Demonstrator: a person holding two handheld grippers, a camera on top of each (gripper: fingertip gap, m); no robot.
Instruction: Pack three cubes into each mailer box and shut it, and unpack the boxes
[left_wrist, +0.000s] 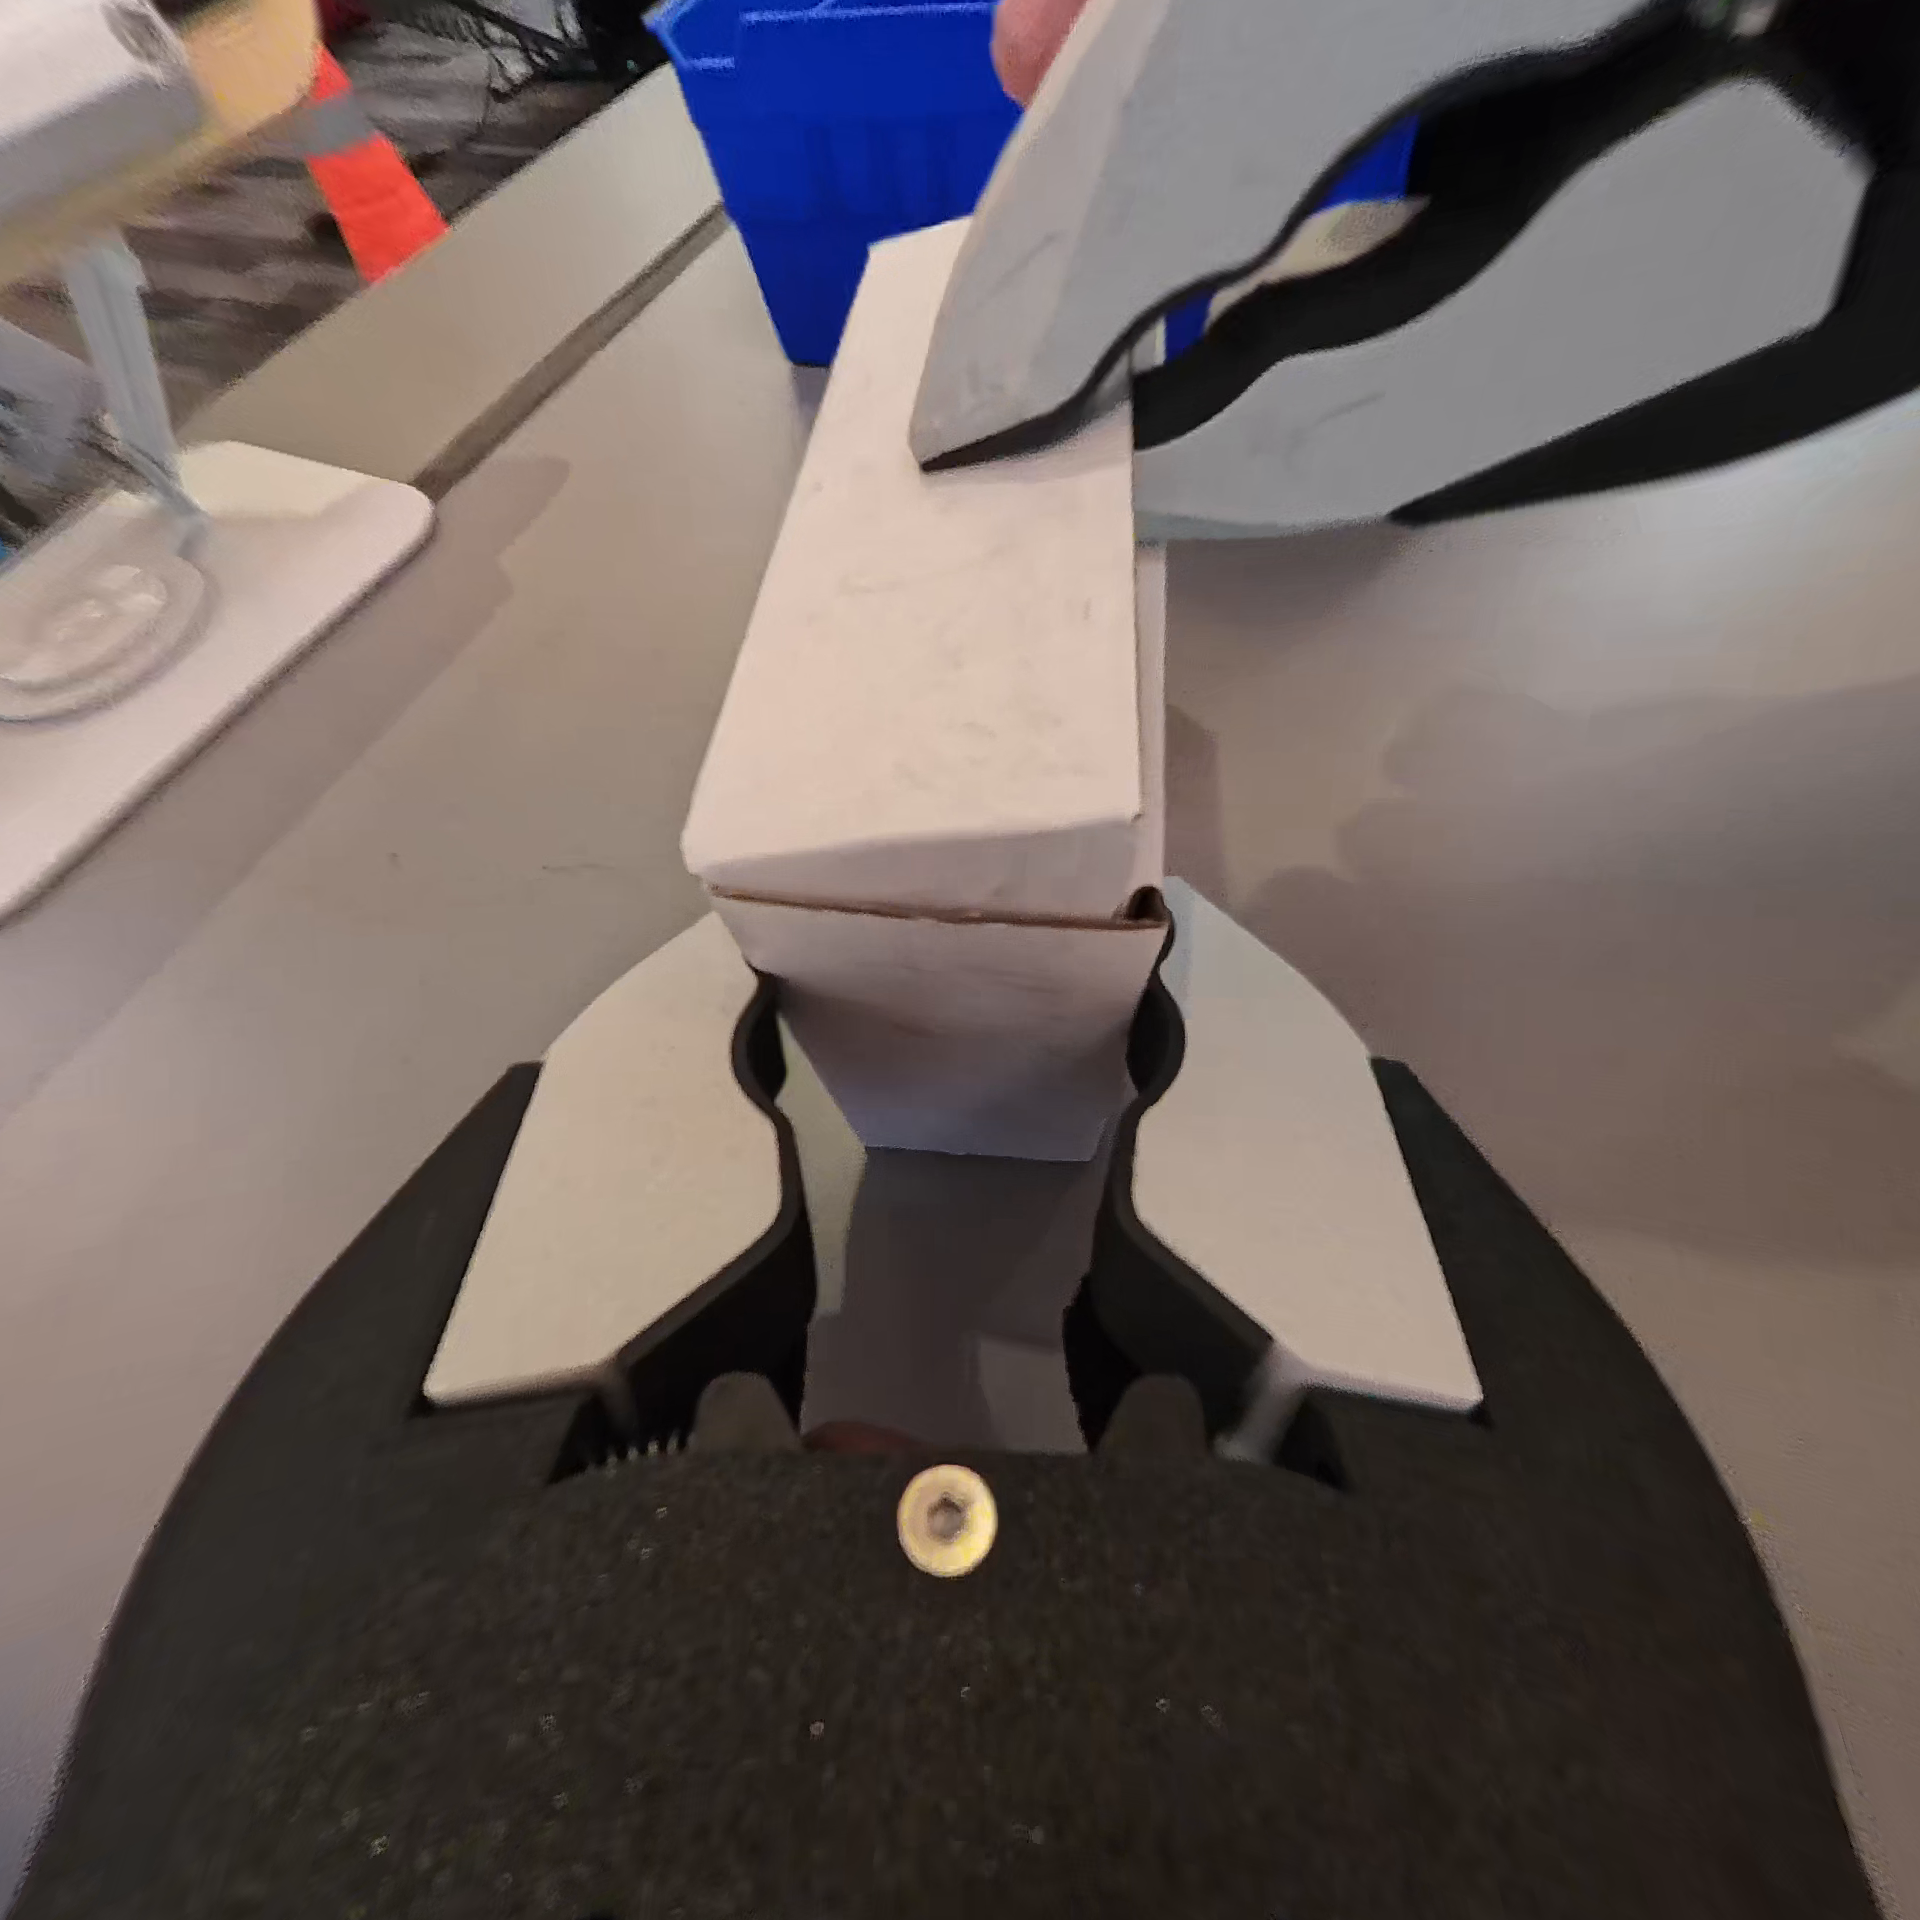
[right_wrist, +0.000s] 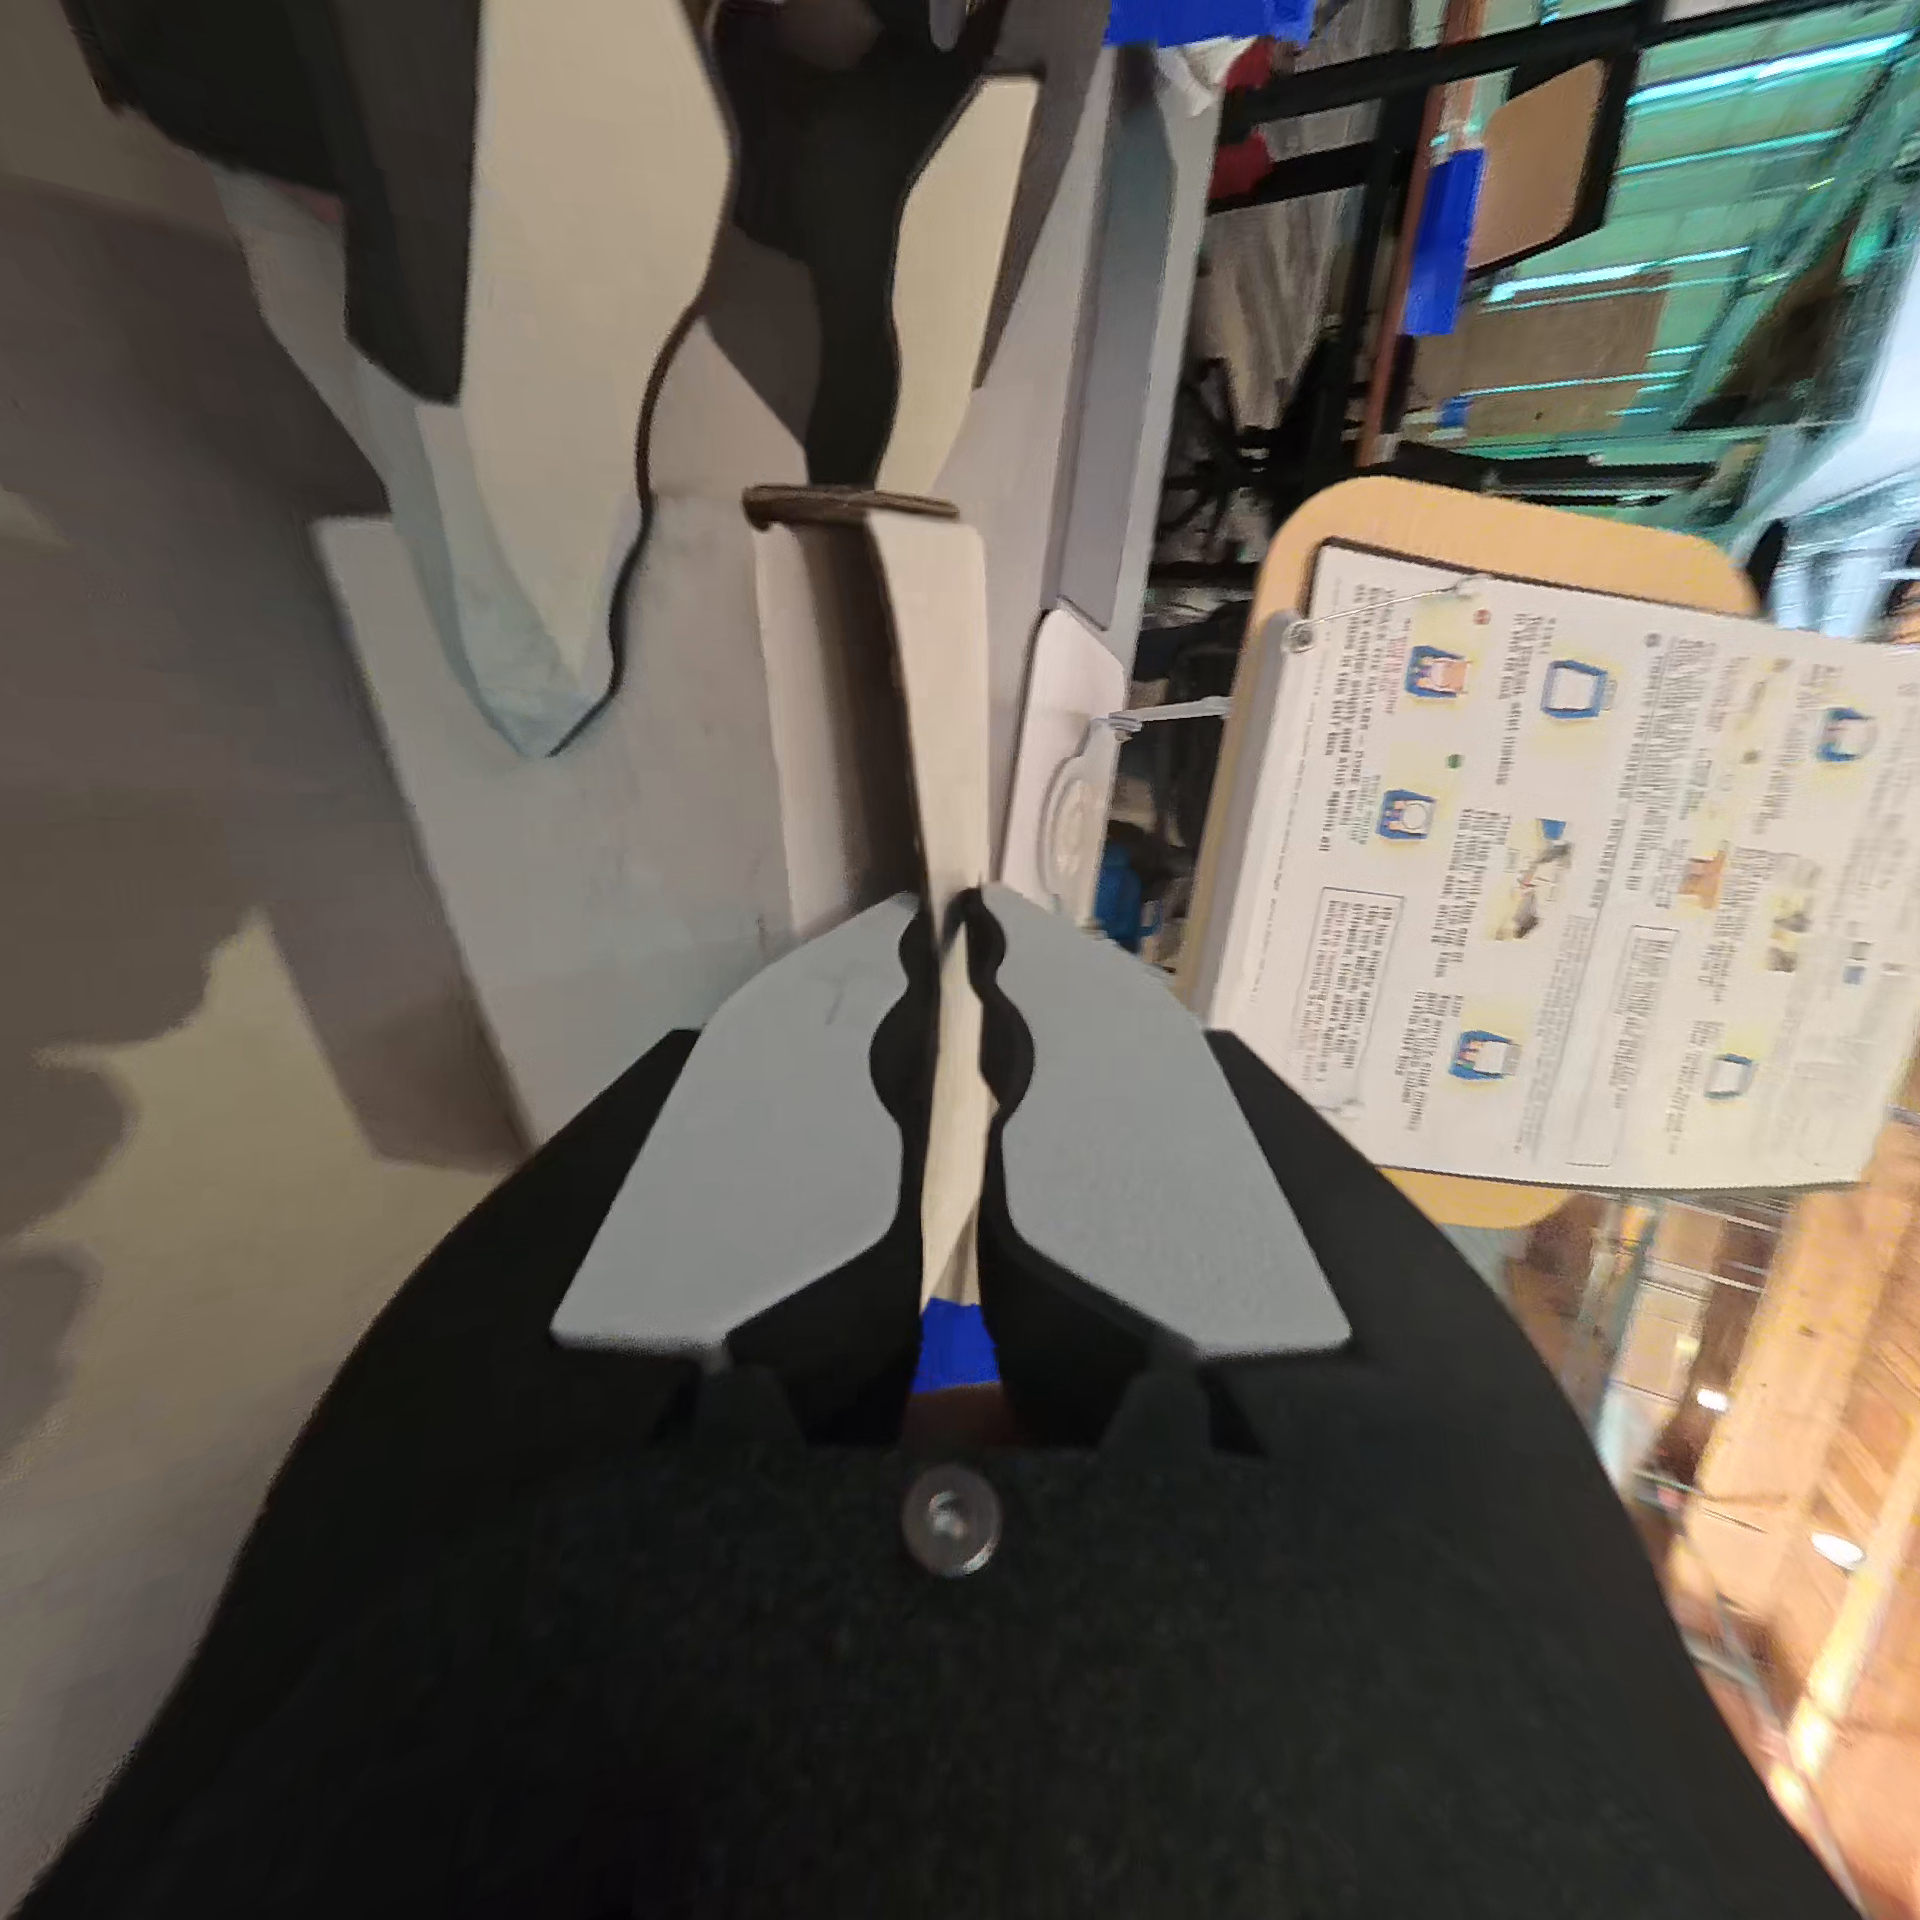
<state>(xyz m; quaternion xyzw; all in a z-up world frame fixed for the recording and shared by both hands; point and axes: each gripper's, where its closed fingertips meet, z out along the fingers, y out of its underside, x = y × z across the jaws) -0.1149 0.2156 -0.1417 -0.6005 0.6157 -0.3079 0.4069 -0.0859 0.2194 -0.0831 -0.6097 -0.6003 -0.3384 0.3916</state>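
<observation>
Grey surface (left_wrist: 436, 727) with blue bin (left_wrist: 831, 187) behind, white mailer box (left_wrist: 935, 665) in mid-frame, left gripper (left_wrist: 951, 997) jaws clamped on its near end, right gripper (right_wrist: 961, 935) jaws pinched on its thin flap (right_wrist: 940, 727)

A blue plastic bin (left_wrist: 831, 177) stands at the far side of the grey worktop (left_wrist: 416, 779). Toward the worktop's left edge sits a flat white stand base (left_wrist: 239, 613) with a thin grey post (left_wrist: 120, 343) rising from it. Past the far-left edge, an orange strip (left_wrist: 379, 197) shows, blurred. In the right wrist view, a printed instruction sheet (right_wrist: 1558, 883) lies on a light wooden board (right_wrist: 1455, 540) beyond the worktop's edge. Farther off are a chair with a tan back (right_wrist: 1538, 156) and patches of blue tape (right_wrist: 1444, 239).
</observation>
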